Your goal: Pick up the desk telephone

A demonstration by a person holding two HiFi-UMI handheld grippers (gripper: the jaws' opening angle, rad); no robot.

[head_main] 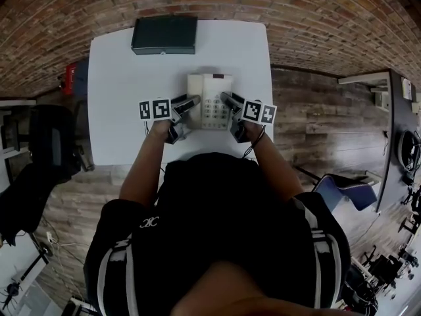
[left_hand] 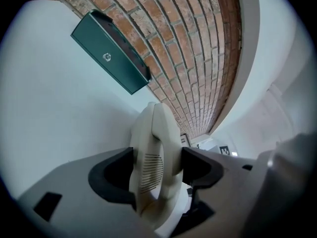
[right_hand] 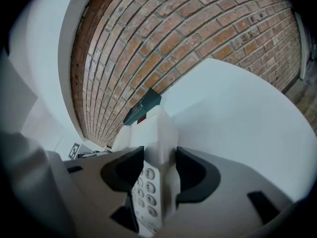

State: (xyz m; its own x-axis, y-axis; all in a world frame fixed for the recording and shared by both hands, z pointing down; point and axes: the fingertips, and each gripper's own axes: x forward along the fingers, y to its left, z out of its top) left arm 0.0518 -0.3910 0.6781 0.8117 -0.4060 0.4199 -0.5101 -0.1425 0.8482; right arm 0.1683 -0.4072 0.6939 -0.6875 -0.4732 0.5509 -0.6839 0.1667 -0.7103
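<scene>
Left gripper (head_main: 189,102) and right gripper (head_main: 228,98) clamped

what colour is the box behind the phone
The box is dark green, clearest in the left gripper view.

handset (left_hand: 151,167): lower end hidden | desk telephone (right_hand: 161,133): lowest keys hidden | table (head_main: 112,110): near edge partly behind person (head_main: 217,236)

wall: brick (head_main: 296,5) | floor: wood planks (head_main: 309,110) | white table (head_main: 118,78) | blue chair (head_main: 352,191)
</scene>
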